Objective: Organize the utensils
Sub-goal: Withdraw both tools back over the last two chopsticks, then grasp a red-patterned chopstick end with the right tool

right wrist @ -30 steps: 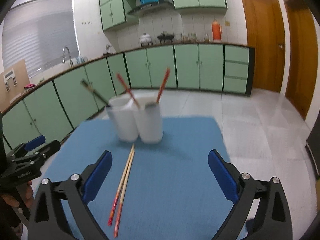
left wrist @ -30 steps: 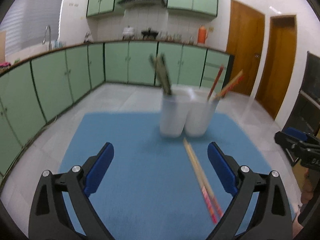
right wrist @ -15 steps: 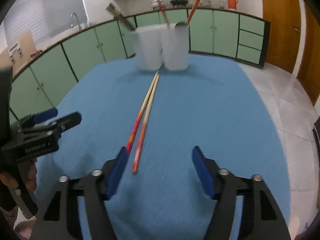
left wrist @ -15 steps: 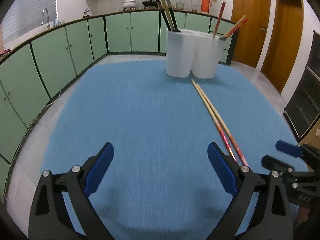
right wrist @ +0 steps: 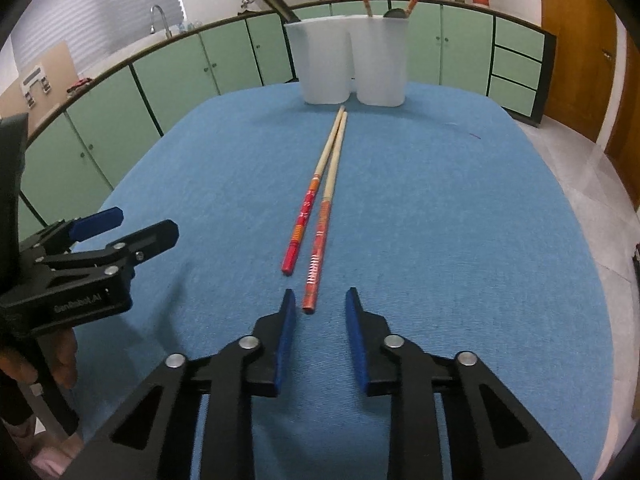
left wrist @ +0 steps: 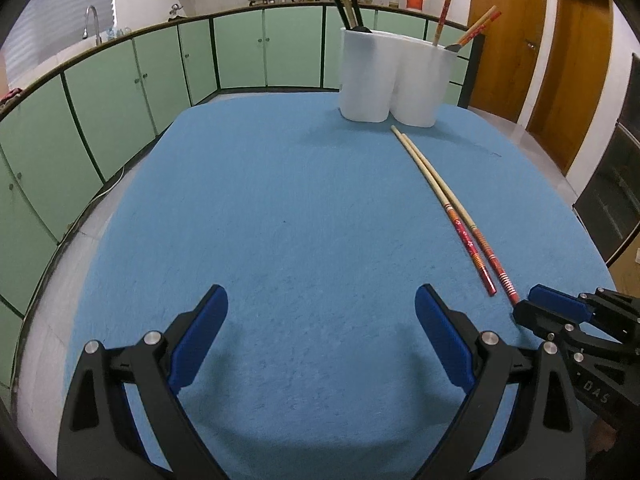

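Right tool (right wrist: 320,300) part-spread just short of chopsticks (right wrist: 320,216), left tool (left wrist: 320,312) spread wide, white holder (right wrist: 352,60) beyond

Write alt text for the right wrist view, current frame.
The right tool, partly open, hovers low over a blue table mat just short of the red ends of two chopsticks lying side by side. They point toward a white double-cup holder with more utensils; the left tool waits, open, at left.

- Two chopsticks (right wrist: 320,200), bamboo with red patterned handles, lie flat, side by side, on the blue mat.
- White two-compartment holder (right wrist: 348,60) stands upright beyond their tips, chopsticks inside.
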A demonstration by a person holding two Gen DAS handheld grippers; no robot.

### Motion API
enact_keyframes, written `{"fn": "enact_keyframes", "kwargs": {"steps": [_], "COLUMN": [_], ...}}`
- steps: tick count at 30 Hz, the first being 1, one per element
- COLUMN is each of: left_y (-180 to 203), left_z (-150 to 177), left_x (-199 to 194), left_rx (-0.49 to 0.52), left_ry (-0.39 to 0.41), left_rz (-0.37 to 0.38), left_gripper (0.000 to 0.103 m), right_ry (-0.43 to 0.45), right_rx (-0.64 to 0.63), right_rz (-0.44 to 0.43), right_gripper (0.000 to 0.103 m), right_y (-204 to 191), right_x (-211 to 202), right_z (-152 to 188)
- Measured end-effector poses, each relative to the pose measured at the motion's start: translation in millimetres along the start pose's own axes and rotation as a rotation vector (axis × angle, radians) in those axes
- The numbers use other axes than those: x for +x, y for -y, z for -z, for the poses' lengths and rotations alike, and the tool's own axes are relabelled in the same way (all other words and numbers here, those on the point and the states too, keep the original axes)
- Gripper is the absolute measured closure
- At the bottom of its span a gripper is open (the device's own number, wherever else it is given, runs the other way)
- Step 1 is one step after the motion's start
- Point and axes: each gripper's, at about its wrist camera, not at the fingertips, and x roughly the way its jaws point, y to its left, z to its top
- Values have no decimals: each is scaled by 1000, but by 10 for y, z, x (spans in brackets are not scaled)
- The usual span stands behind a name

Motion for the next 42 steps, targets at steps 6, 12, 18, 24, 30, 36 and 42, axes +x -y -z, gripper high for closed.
{"fn": "enact_keyframes", "kwargs": {"steps": [6, 12, 18, 24, 30, 36, 42], "left_y": [-44, -46, 1, 179, 466, 754, 894], "left_z": [-11, -22, -33, -85, -116, -92, -77], "left_x": [-2, -1, -30, -31, 16, 149, 306], "left_rx": [-13, -19, -16, -1, 31, 62, 50], "left_ry": [3, 4, 10, 18, 15, -26, -75], "left_rz": [3, 7, 18, 55, 104, 148, 157], "left_gripper": [11, 11, 11, 11, 11, 25, 38], "right_ry": [9, 32, 43, 69, 89, 91, 98], "right_rx": [-13, -38, -4, 59, 143, 203, 206], "right_rz": [21, 63, 56, 89, 123, 136, 122], "right_gripper": [84, 96, 97, 97, 97, 97, 97], "right_y": [-64, -146, -104, 81, 419, 676, 718], "right_x": [25, 56, 33, -59, -194, -250, -277], "right_z": [13, 18, 20, 6, 44, 95, 113]}}
